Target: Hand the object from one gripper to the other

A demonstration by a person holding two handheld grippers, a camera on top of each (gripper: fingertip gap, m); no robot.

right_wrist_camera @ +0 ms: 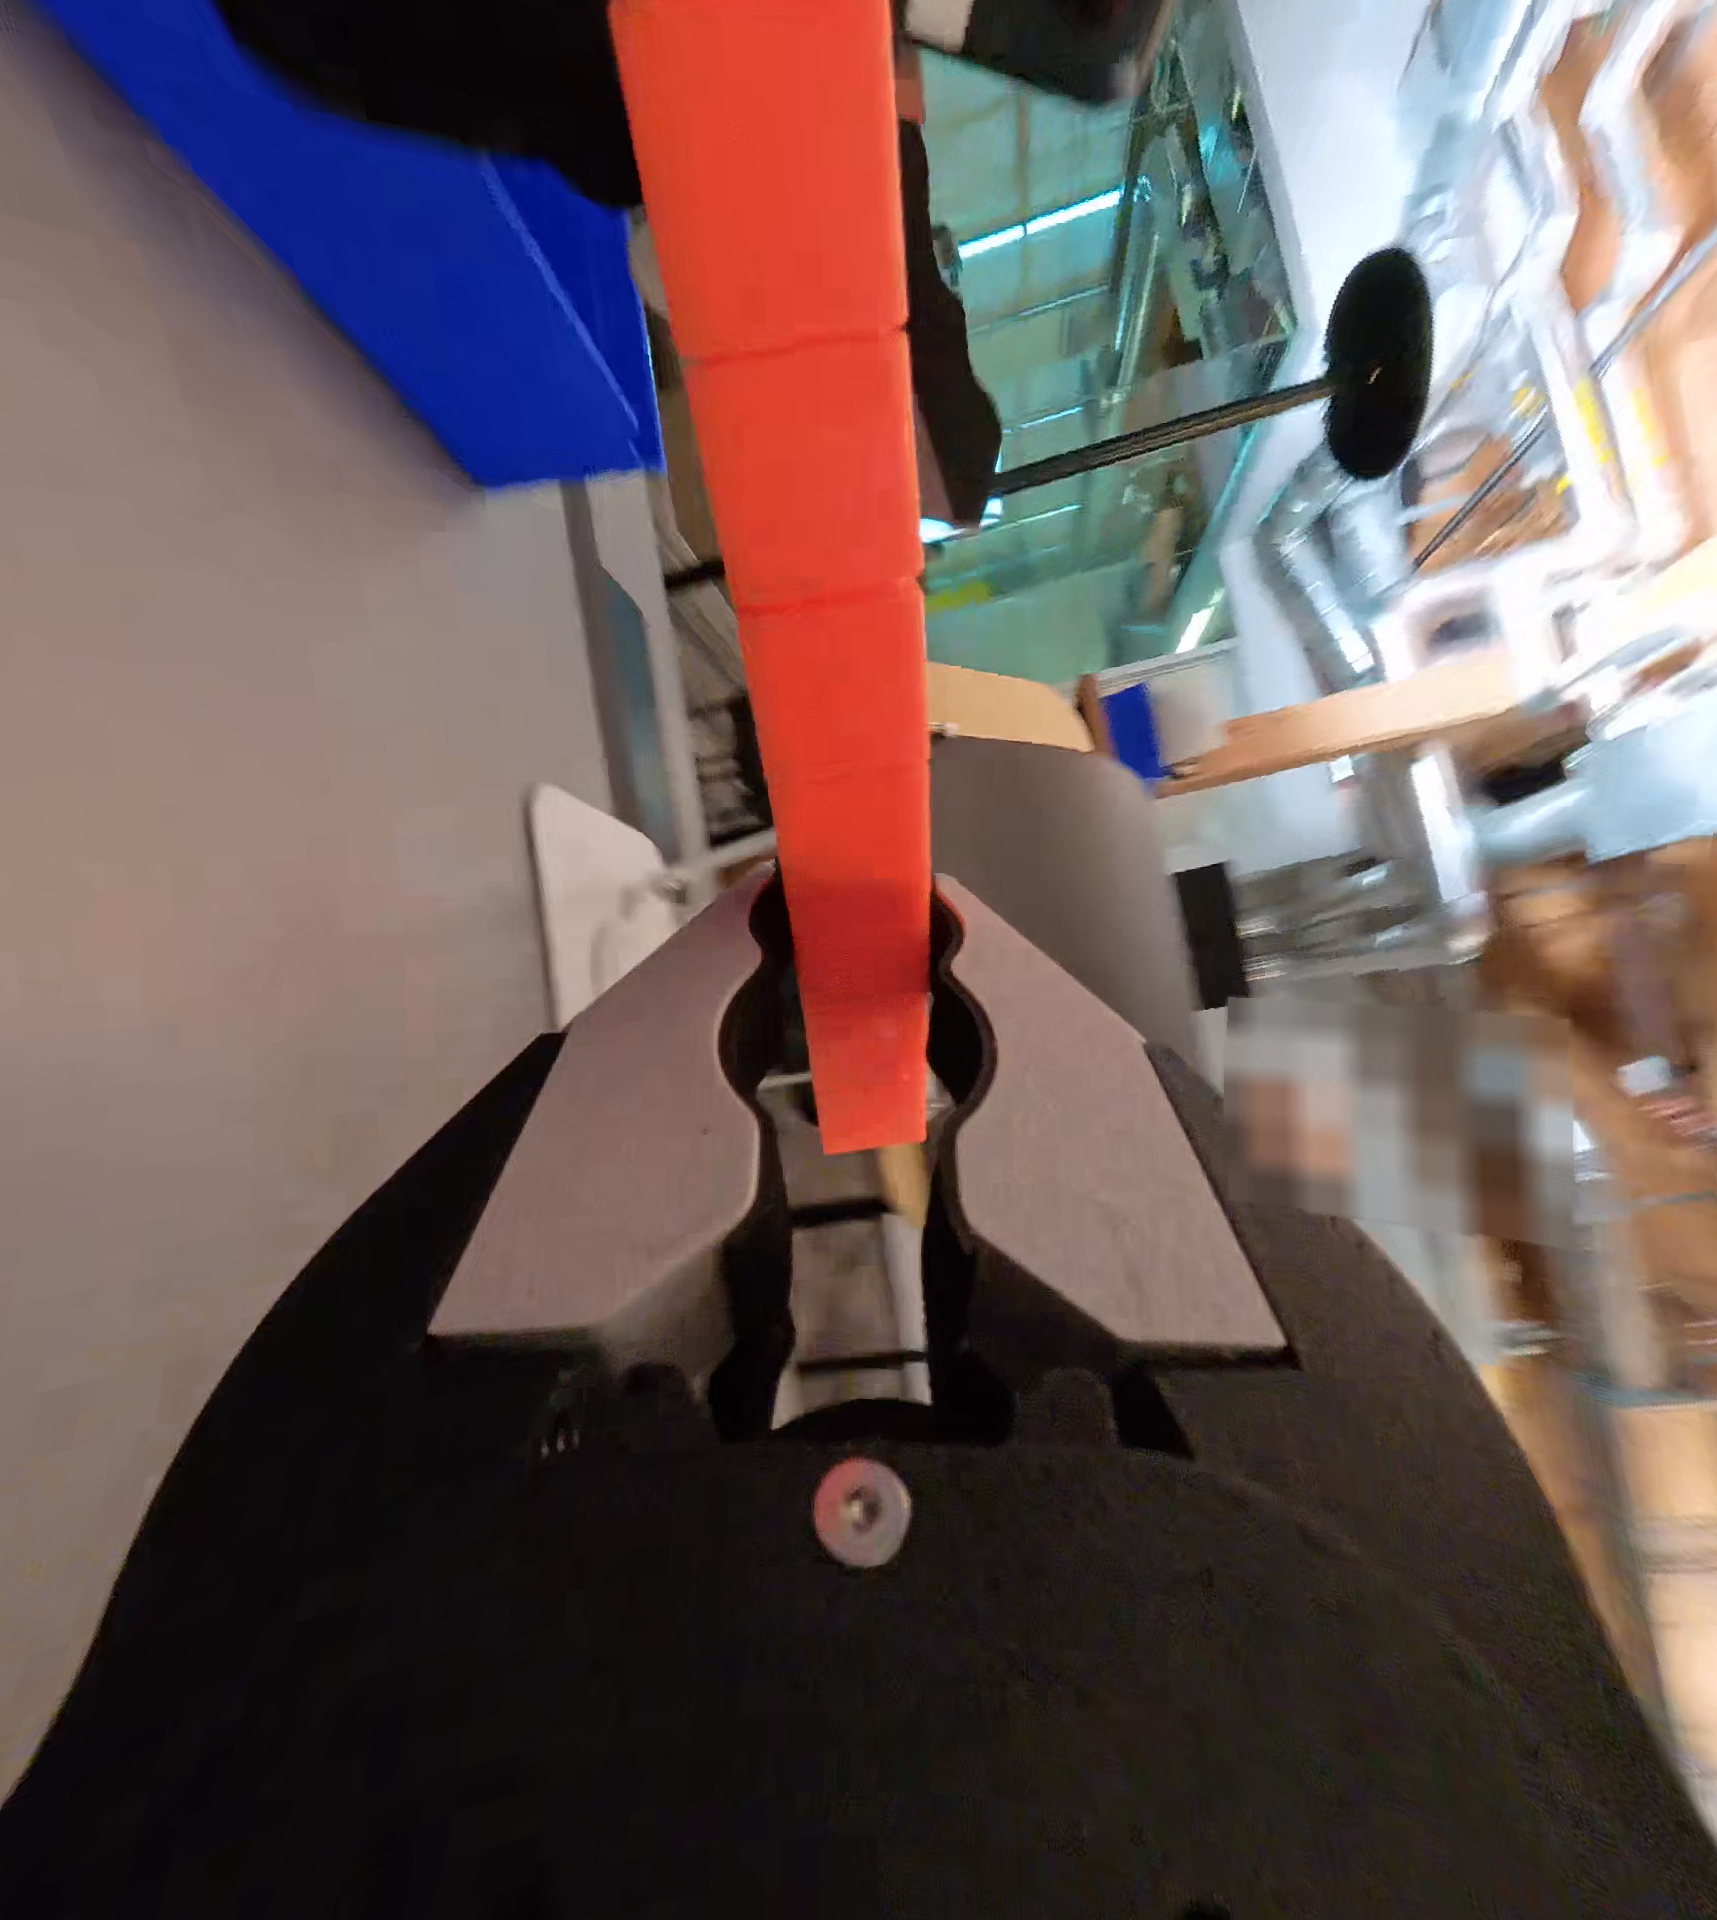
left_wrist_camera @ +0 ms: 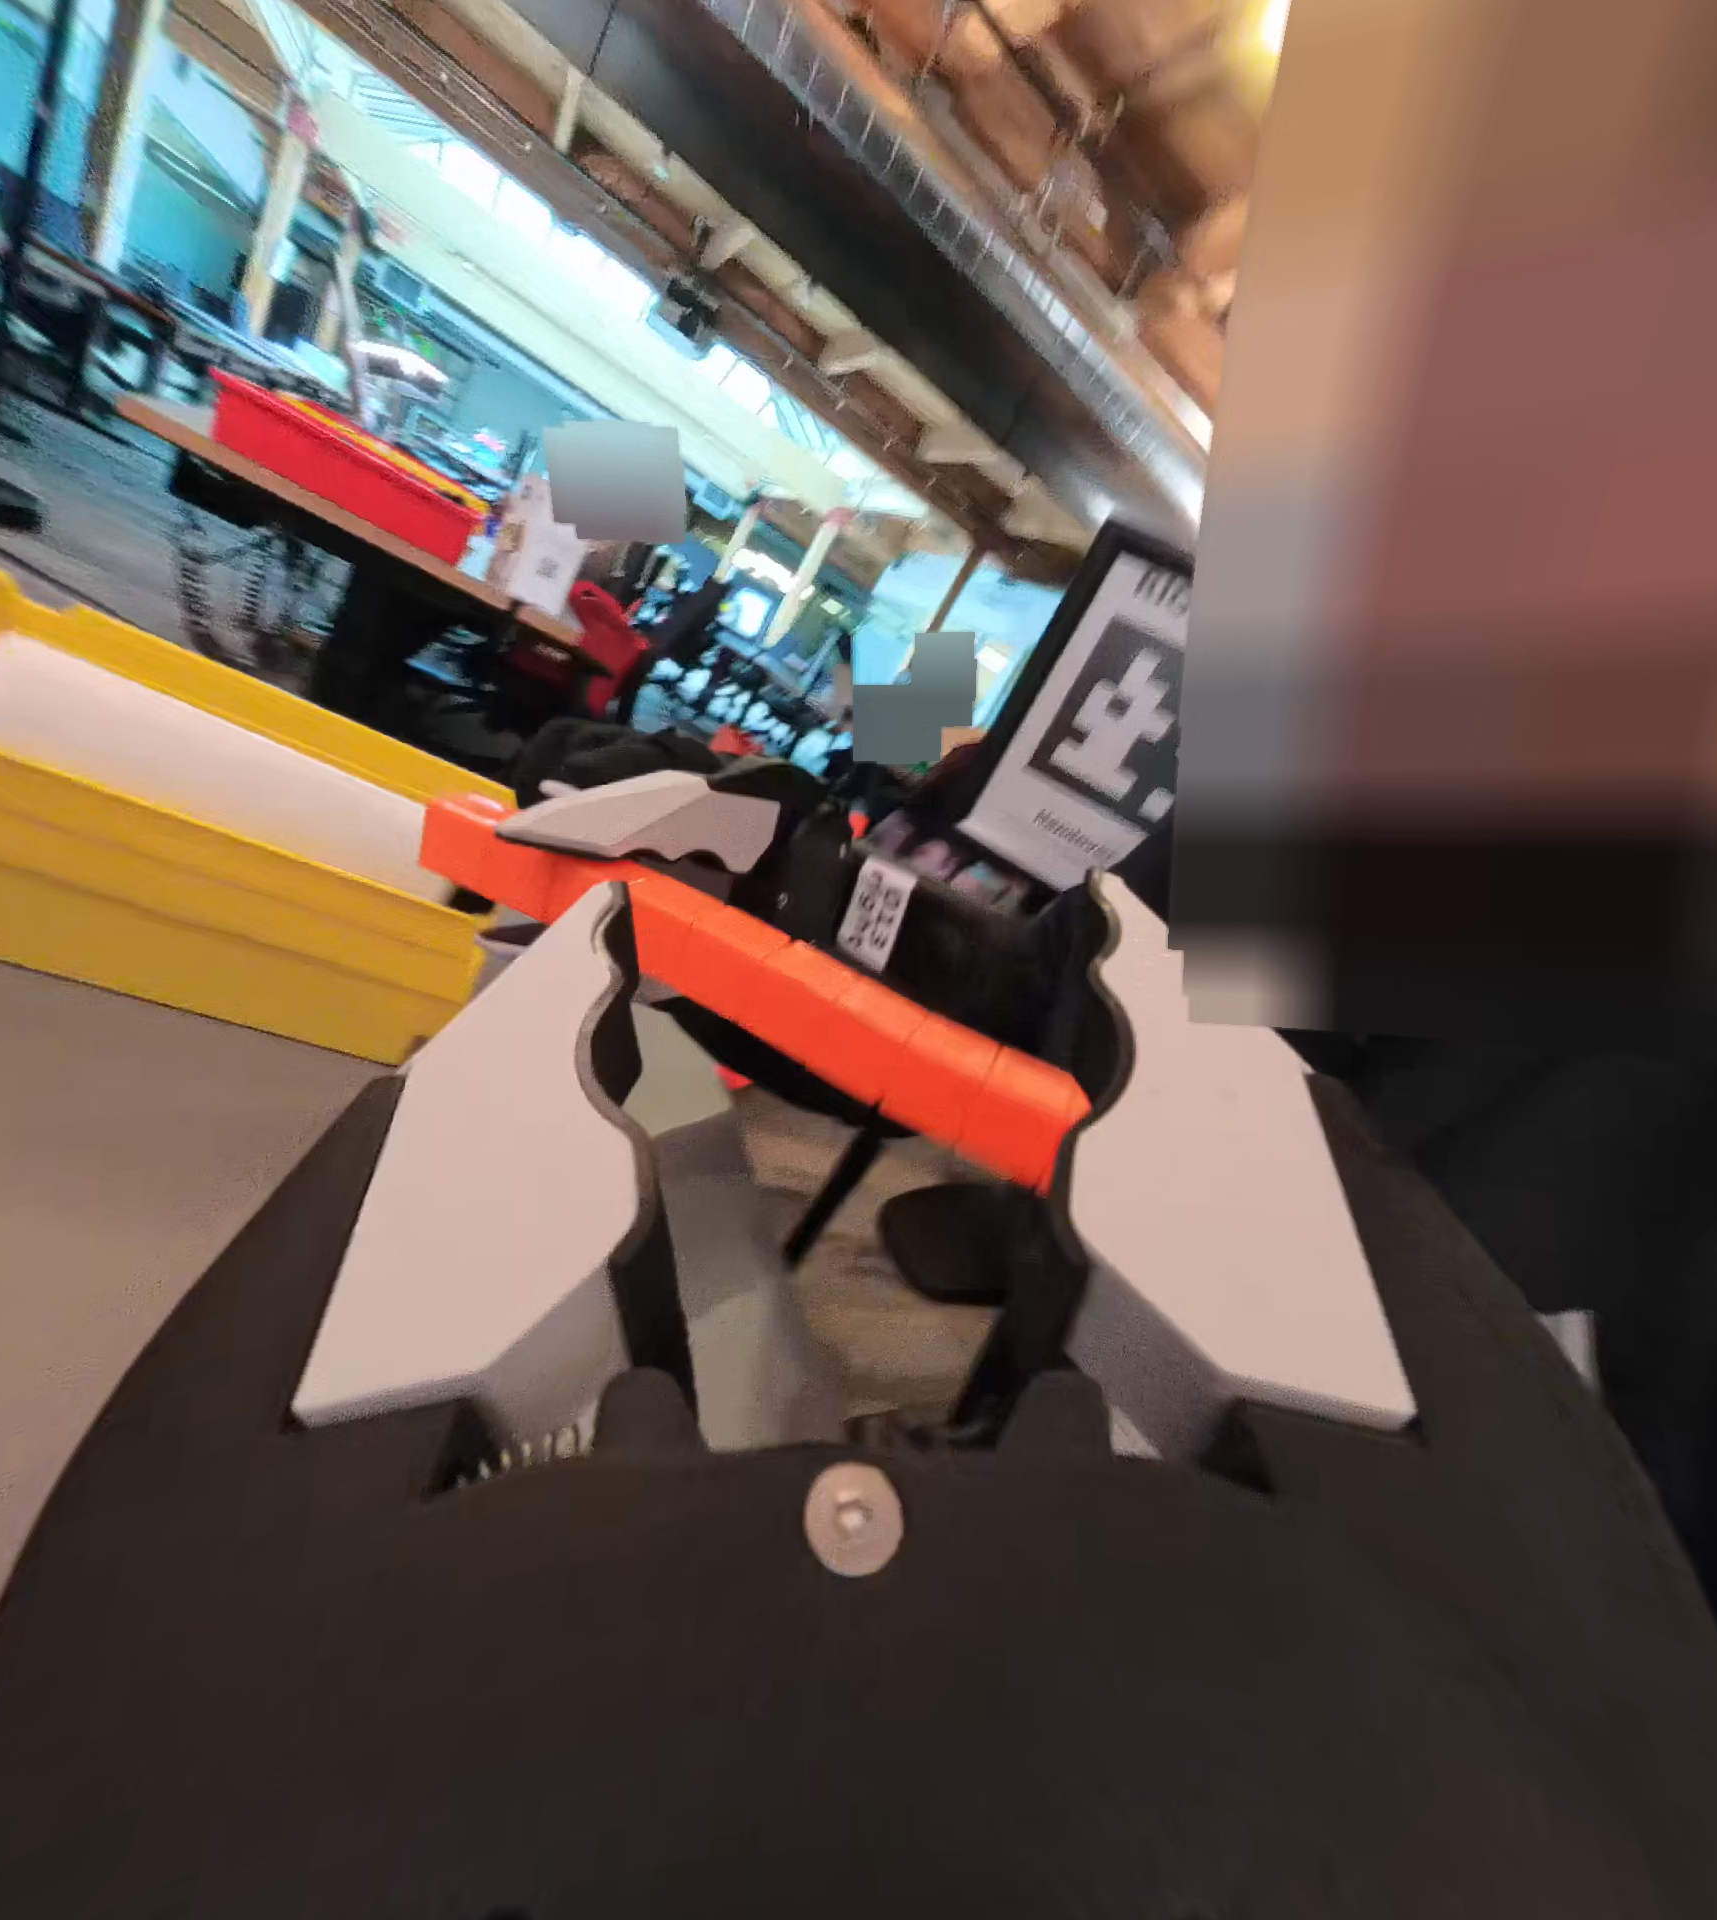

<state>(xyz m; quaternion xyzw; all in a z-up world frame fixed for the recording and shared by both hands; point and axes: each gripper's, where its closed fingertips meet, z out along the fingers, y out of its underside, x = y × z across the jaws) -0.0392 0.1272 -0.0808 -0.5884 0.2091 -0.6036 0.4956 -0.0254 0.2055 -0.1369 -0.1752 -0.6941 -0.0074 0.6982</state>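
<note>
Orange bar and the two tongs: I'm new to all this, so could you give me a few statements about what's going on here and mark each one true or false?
1. The right tongs are clamped on the orange bar. True.
2. The left tongs are squeezed shut on the bar. False: they stand wide open, and the bar runs slantwise across the gap between them.
3. In the left wrist view, a yellow bin holds a white roll. True.
4. The bin near the bar in the right wrist view is yellow. False: it is a blue bin.
</note>
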